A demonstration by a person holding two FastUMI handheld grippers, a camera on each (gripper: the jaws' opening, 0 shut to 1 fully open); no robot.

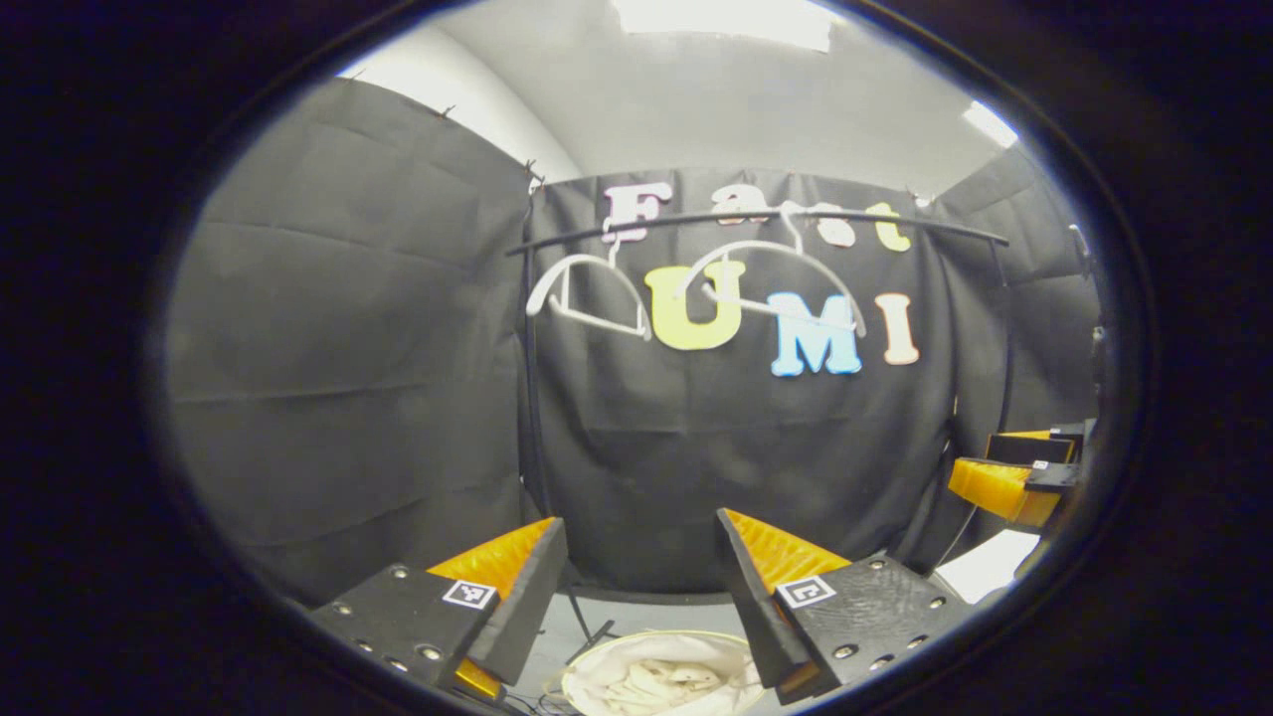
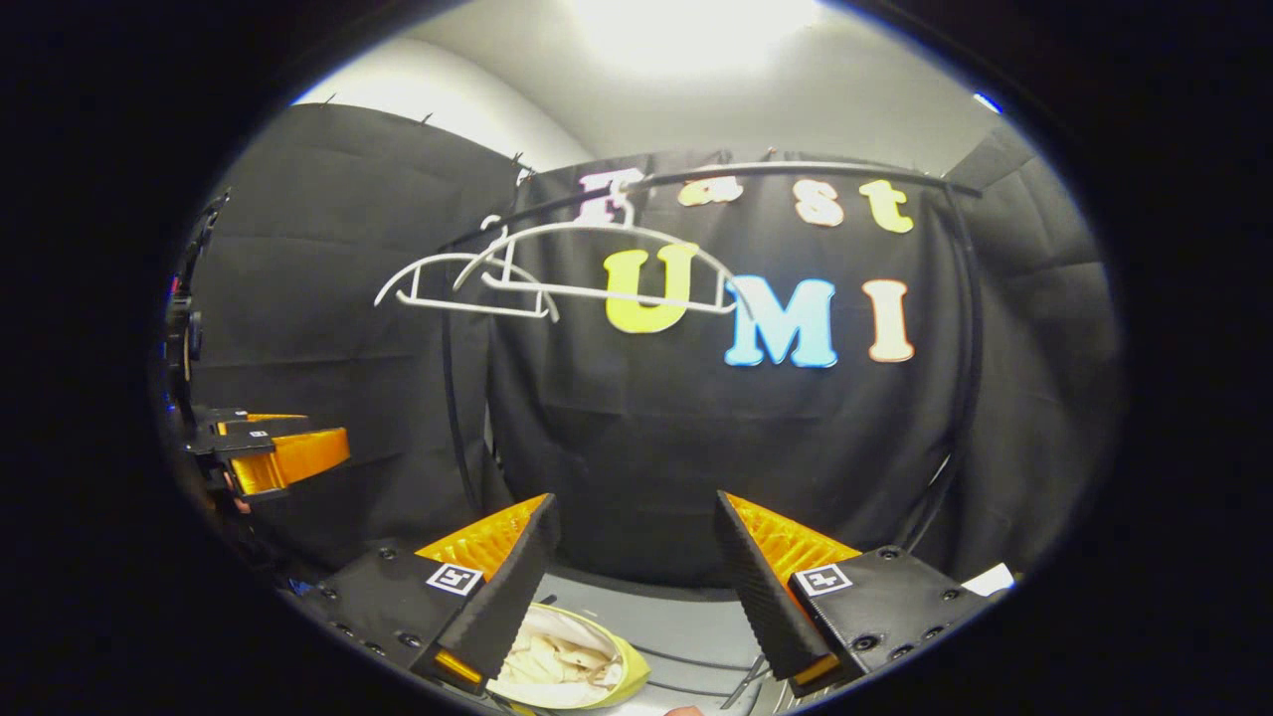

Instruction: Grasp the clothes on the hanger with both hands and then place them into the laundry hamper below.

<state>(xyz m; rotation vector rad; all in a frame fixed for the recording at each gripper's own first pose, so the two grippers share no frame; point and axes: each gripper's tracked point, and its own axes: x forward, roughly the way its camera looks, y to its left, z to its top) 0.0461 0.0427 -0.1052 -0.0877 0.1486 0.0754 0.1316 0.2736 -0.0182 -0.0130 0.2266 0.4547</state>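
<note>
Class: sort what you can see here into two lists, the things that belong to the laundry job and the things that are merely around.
Belongs to the job:
two bare white plastic hangers
round laundry hamper holding pale cloth
left gripper
right gripper

Merely around:
black rail
white sheet on the floor

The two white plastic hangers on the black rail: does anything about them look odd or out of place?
Nothing looks damaged. Both white plastic hangers hang bare on the black rail, one tilted. The pale clothes already lie in the round laundry hamper below. Both grippers have open, empty jaws.
</note>
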